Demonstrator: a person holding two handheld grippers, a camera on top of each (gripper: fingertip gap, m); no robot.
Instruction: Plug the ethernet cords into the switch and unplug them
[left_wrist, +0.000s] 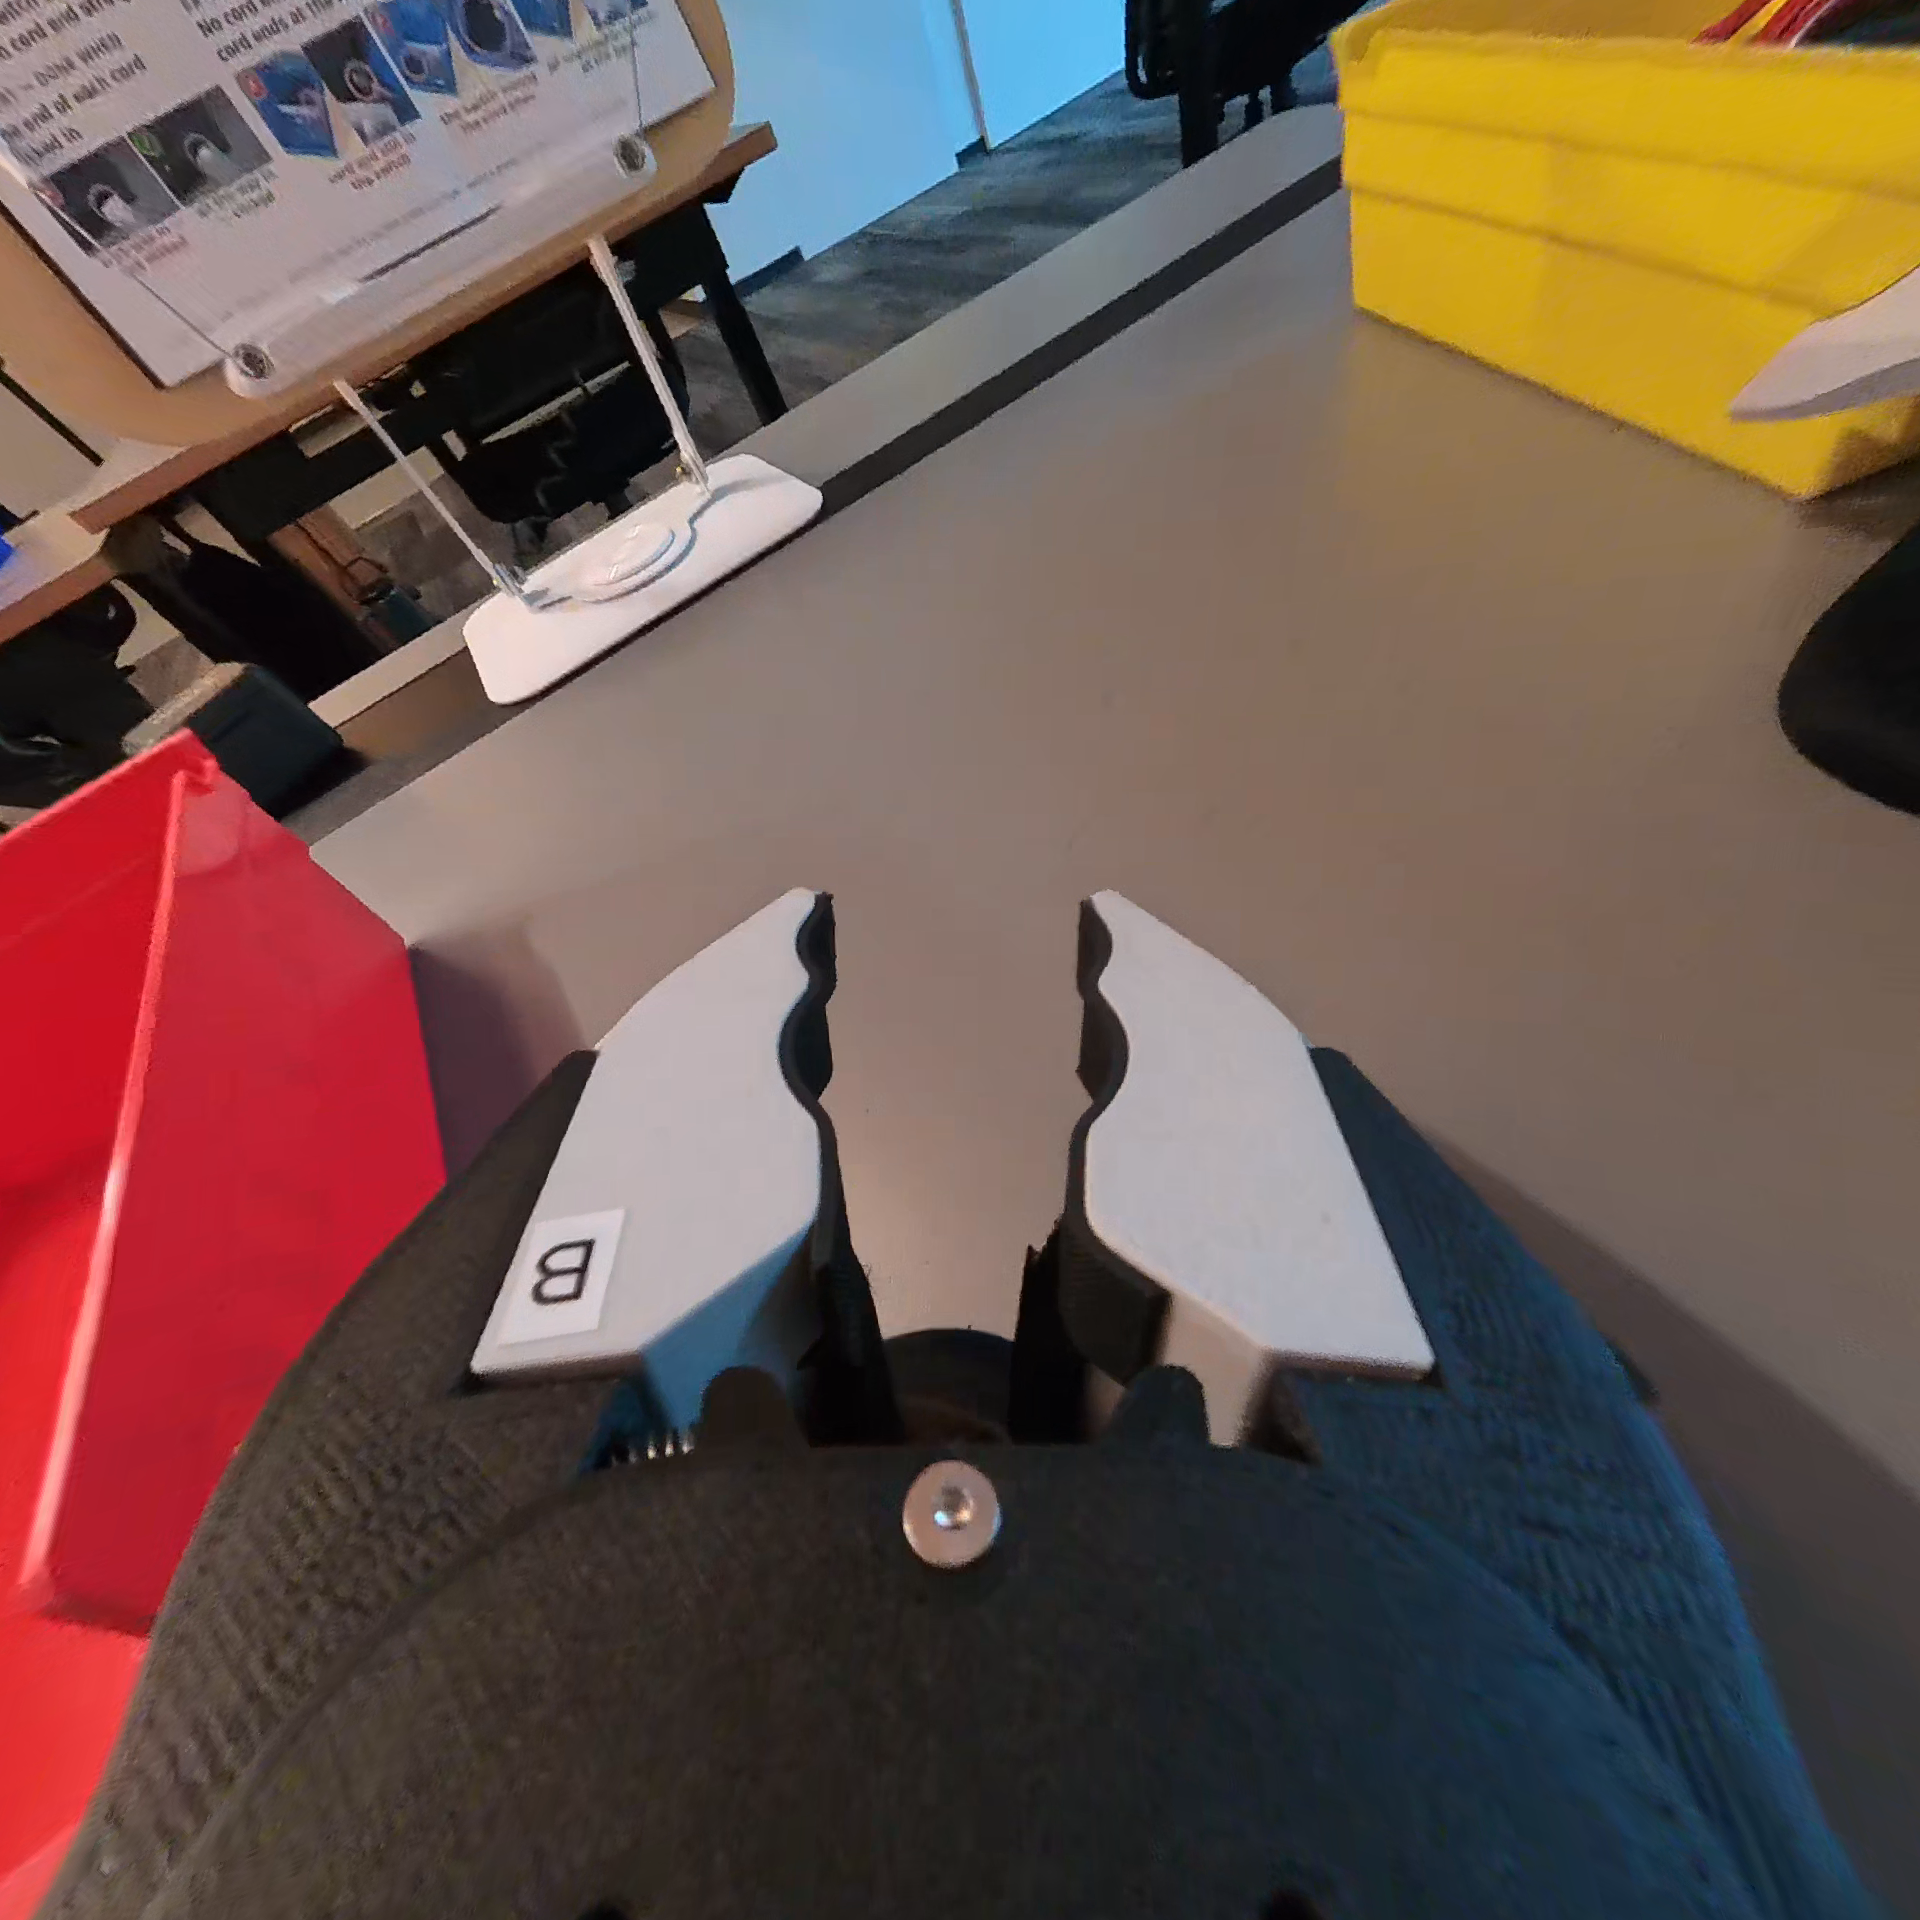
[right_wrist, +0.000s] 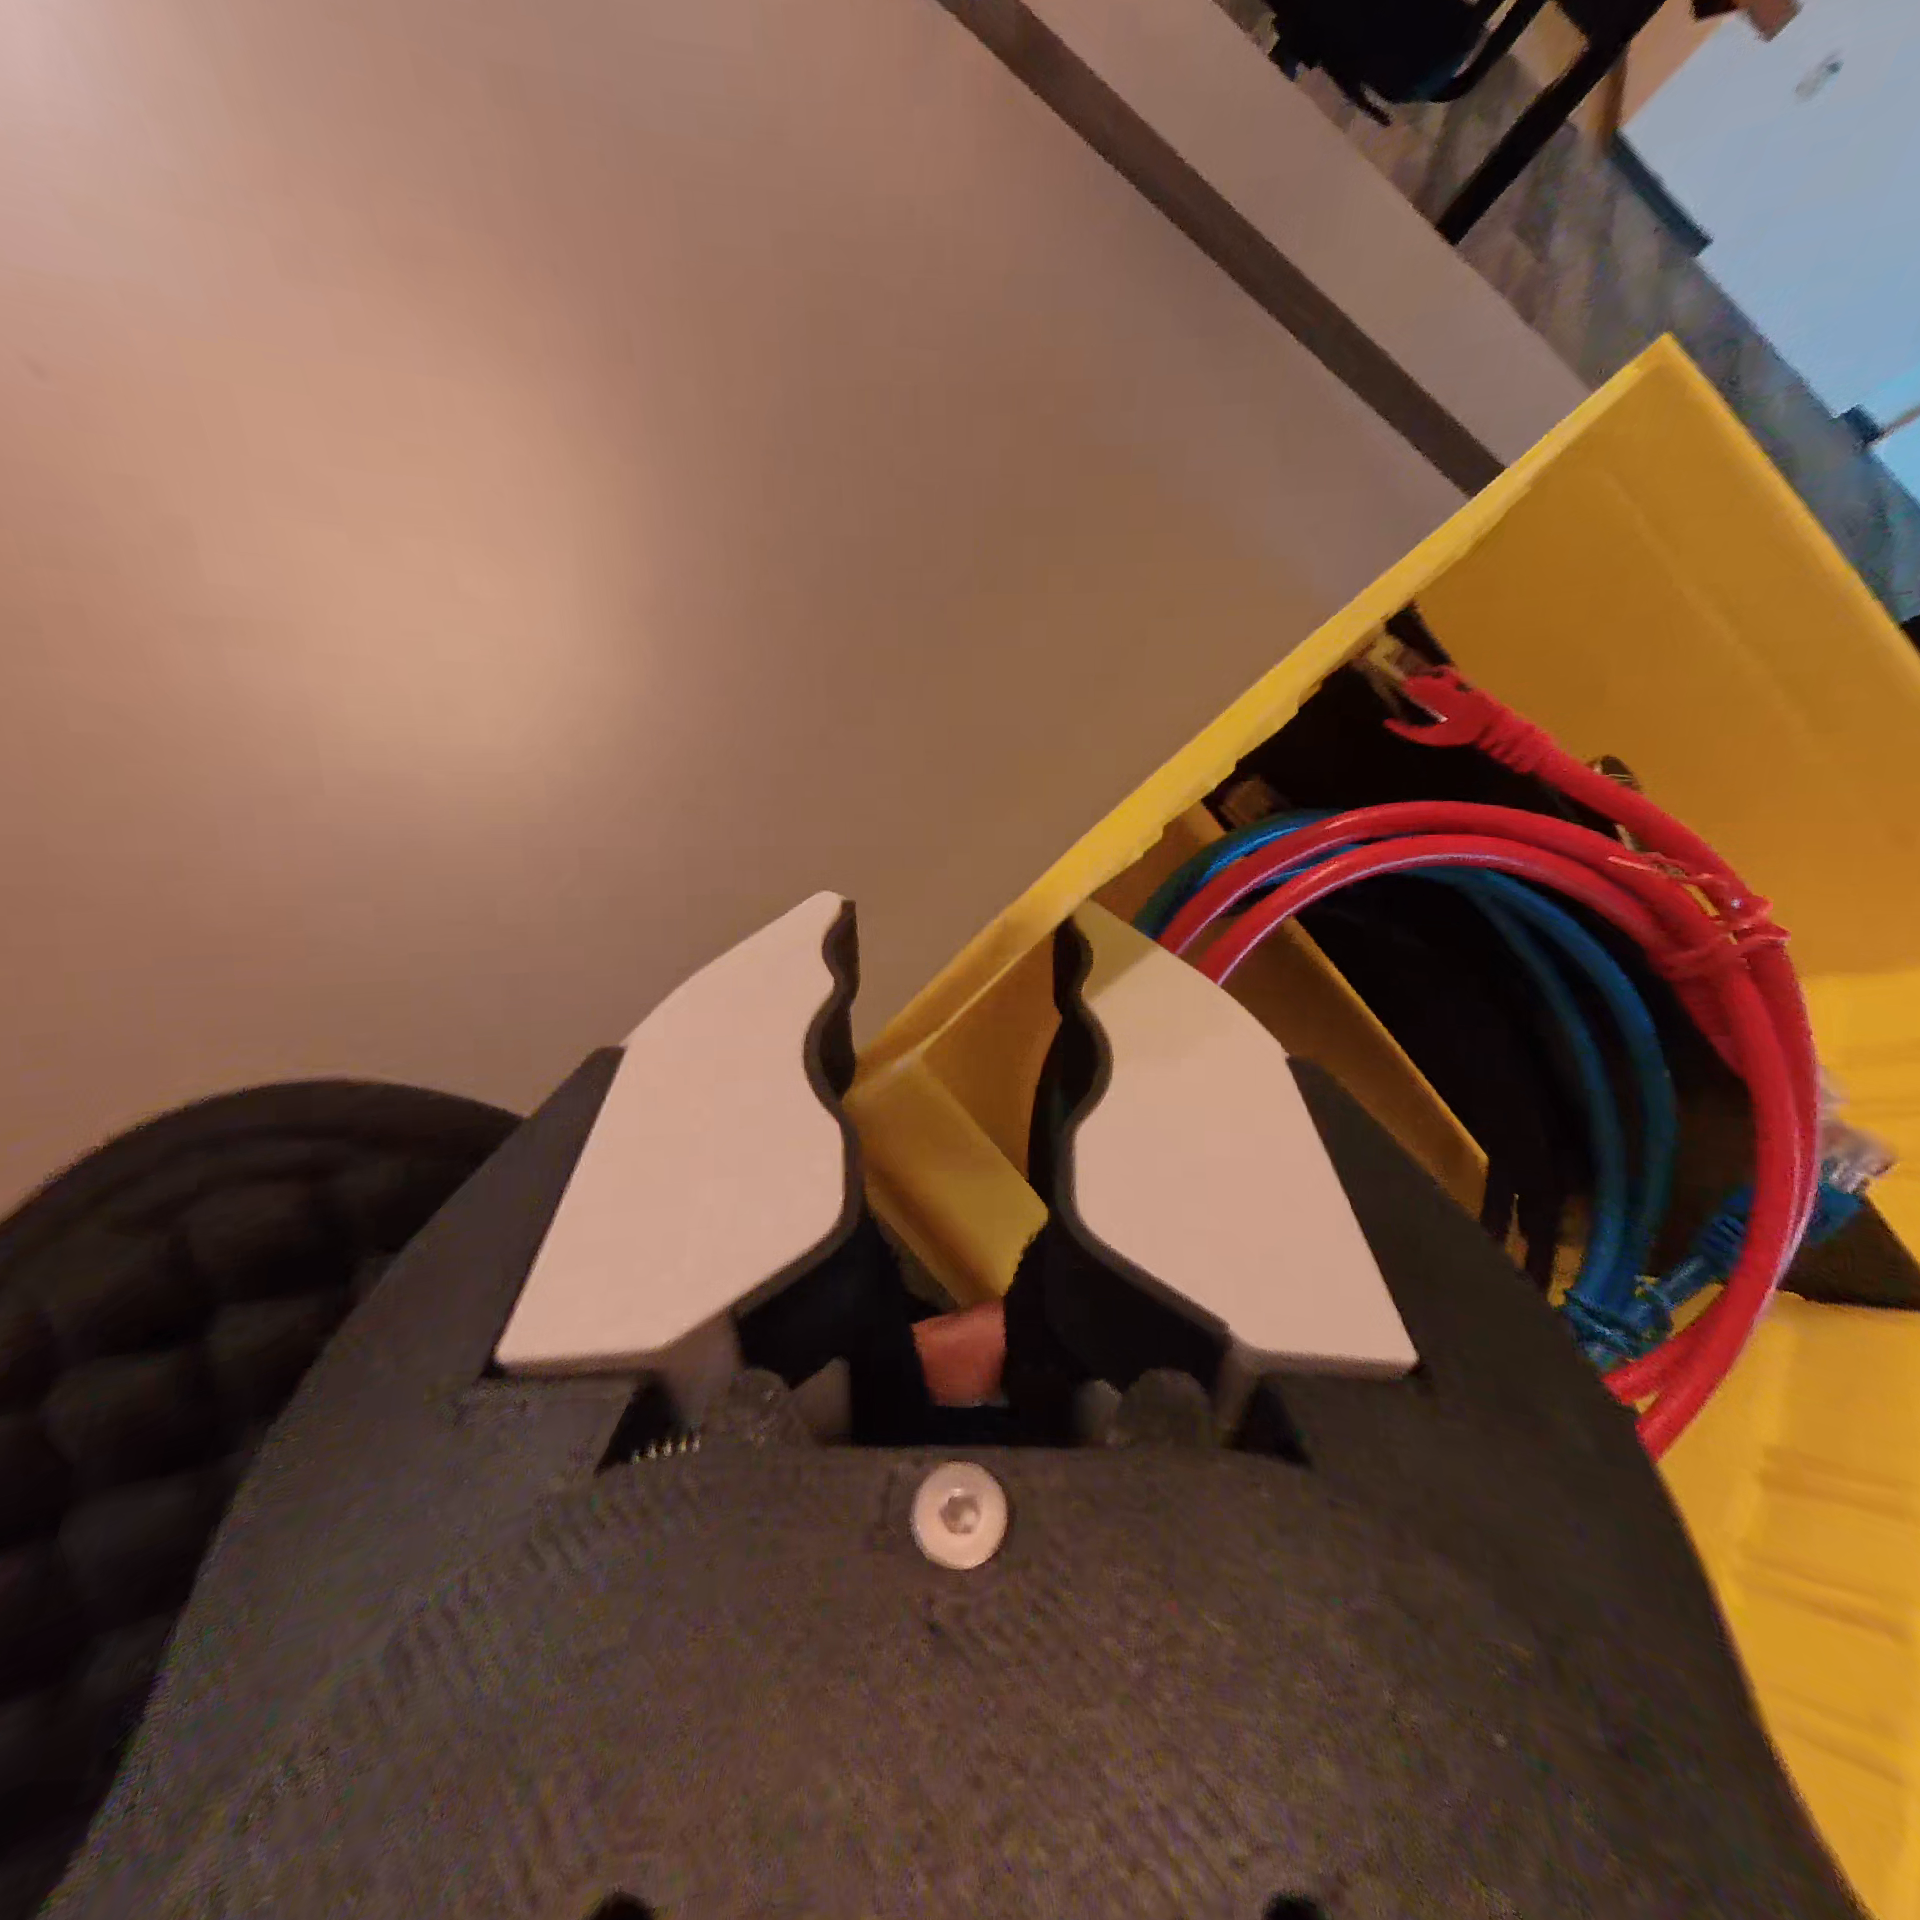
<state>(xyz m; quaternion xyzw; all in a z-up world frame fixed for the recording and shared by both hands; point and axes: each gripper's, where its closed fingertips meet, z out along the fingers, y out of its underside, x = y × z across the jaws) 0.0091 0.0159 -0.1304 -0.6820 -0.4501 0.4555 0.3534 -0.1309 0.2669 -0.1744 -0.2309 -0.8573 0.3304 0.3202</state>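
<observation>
Ethernet cords — red (right_wrist: 1621, 862) and blue (right_wrist: 1600, 997), coiled and tied — lie inside the yellow bin (right_wrist: 1621, 540), so we bring our right gripper (right_wrist: 956, 935) in over its near corner, jaws spread and holding nothing, its right finger already past the rim. We see no switch in either view. Our left gripper (left_wrist: 956, 935) hangs spread and empty over the bare grey table (left_wrist: 1143, 675), beside the red bin (left_wrist: 208, 1143) — kept clear, we judge, until a cord comes out.
</observation>
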